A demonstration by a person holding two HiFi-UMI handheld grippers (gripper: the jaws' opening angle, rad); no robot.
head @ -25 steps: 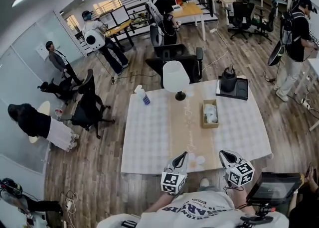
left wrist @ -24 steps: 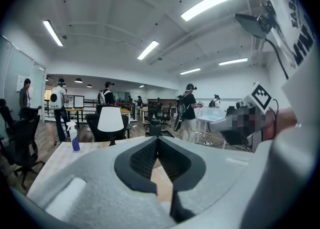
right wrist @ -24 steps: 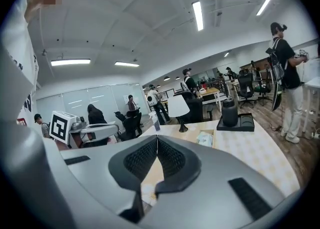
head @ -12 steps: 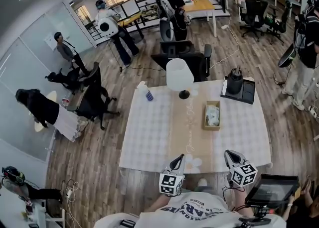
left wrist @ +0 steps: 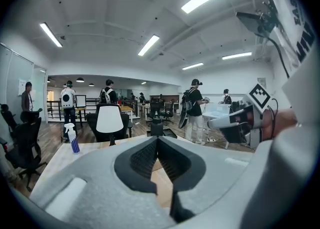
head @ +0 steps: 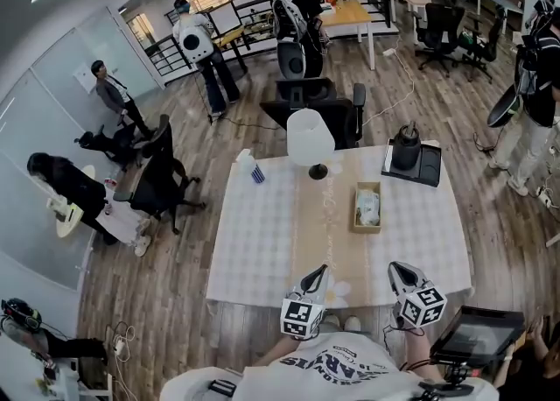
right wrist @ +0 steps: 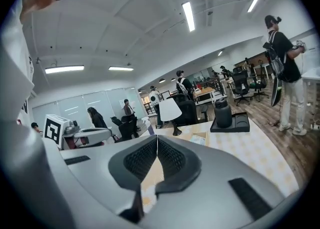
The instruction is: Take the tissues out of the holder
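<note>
The wooden tissue holder sits right of the table's middle with white tissues inside; the right gripper view shows the holder past the jaw tips. My left gripper hangs at the table's near edge, jaws closed together with nothing between them, and its own view shows the same. My right gripper is beside it at the near edge, also shut and empty. Both are well short of the holder.
A white lamp stands at the table's far middle. A spray bottle is at the far left corner. A black tray with a dark kettle is at the far right. Office chairs and people stand beyond the table.
Both grippers have stayed at the near edge, shifting only slightly. The head view has swung a little, so the table sits a bit differently in the picture.
</note>
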